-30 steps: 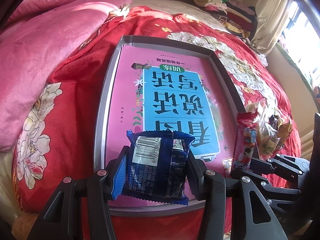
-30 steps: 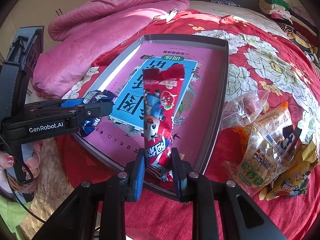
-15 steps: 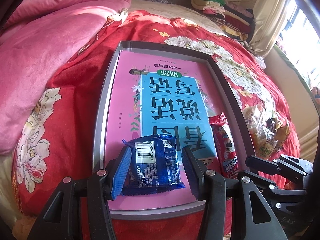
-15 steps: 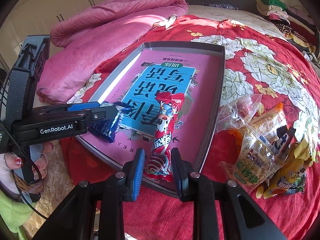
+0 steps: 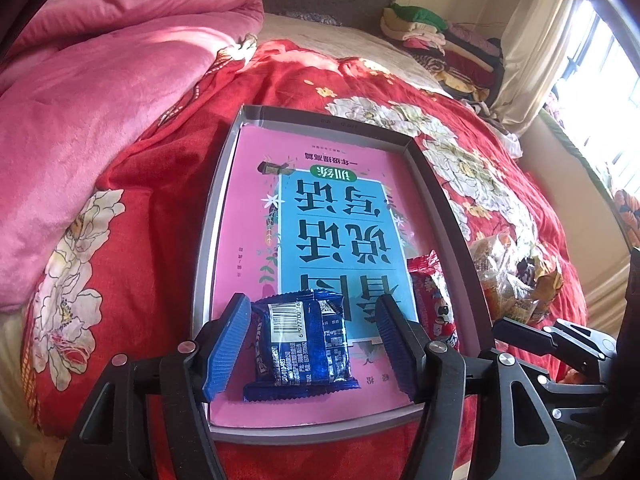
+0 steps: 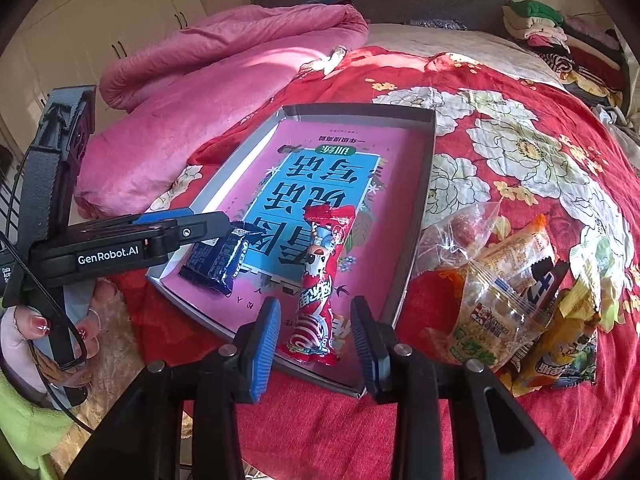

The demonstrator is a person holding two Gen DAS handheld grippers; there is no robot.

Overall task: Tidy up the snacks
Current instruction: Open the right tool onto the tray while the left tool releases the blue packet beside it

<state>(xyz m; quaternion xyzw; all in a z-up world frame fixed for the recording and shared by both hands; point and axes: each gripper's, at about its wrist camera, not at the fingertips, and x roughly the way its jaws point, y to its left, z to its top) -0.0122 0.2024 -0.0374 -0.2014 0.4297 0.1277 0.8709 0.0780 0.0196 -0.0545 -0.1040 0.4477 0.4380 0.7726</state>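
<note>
Both packets have left your grippers since a second ago: the blue packet (image 5: 301,342) now lies flat on the tray floor, and the red stick pack (image 6: 322,280) has dropped from upright to lying down.

Your left gripper (image 5: 310,346) stands with its jaws spread wide, the blue pads on either side of the blue packet and not touching it. That packet sits at the tray's (image 5: 216,208) six o'clock end, barcode side up, toward the left wall.

Inside the tray, a pink sheet with a big blue panel (image 5: 340,240) of printed characters covers the floor, and the blue packet's far edge overlaps that panel.

Your right gripper (image 6: 316,326) is likewise parted, one pad on each side of the red stick pack's near end, with daylight between pad and wrapper. The stick pack runs from six o'clock toward twelve, close to the tray's right wall.

At three o'clock, outside the tray, a heap of loose snack bags (image 6: 516,280) rests on the red flowered bedspread (image 6: 520,120). A pink quilt (image 6: 224,64) lies bunched at ten o'clock.
</note>
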